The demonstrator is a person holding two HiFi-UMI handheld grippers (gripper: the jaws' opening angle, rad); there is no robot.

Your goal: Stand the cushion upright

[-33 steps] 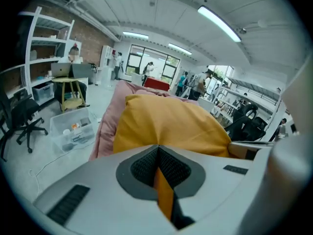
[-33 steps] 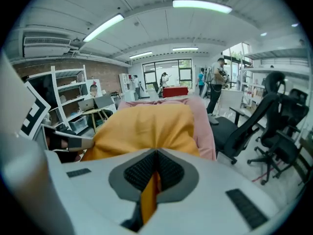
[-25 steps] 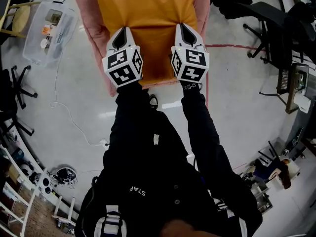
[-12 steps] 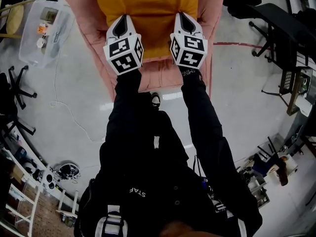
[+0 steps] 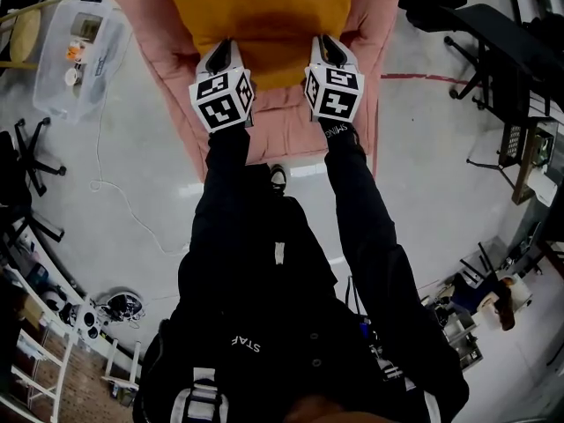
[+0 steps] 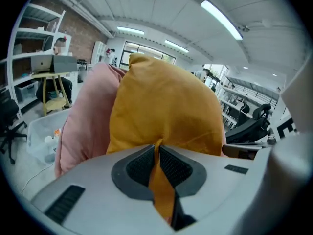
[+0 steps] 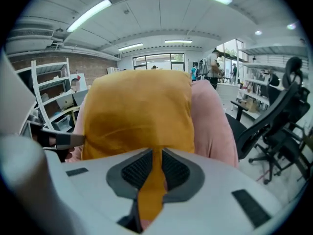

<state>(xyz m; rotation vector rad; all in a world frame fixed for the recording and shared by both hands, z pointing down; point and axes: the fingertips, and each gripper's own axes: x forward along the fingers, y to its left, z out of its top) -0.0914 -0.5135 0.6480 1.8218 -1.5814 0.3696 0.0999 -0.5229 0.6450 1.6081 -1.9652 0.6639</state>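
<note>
— Between the jaws of the left hand-held gripper (image 5: 222, 49) and right hand-held gripper (image 5: 326, 46)?
— The cushion's (image 5: 264, 16) bottom edge, pinched, both pairs starting to part. It rises upright just beyond, against the pink armchair's (image 5: 291, 123) back.

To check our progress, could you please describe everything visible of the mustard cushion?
The mustard cushion is a plump, squarish pillow in plain, lightly creased fabric. It stands on its lower edge on the pink armchair, leaning against the backrest. The left gripper pinches a fold of that lower edge. The right gripper has another fold between its jaws, which are opening.
</note>
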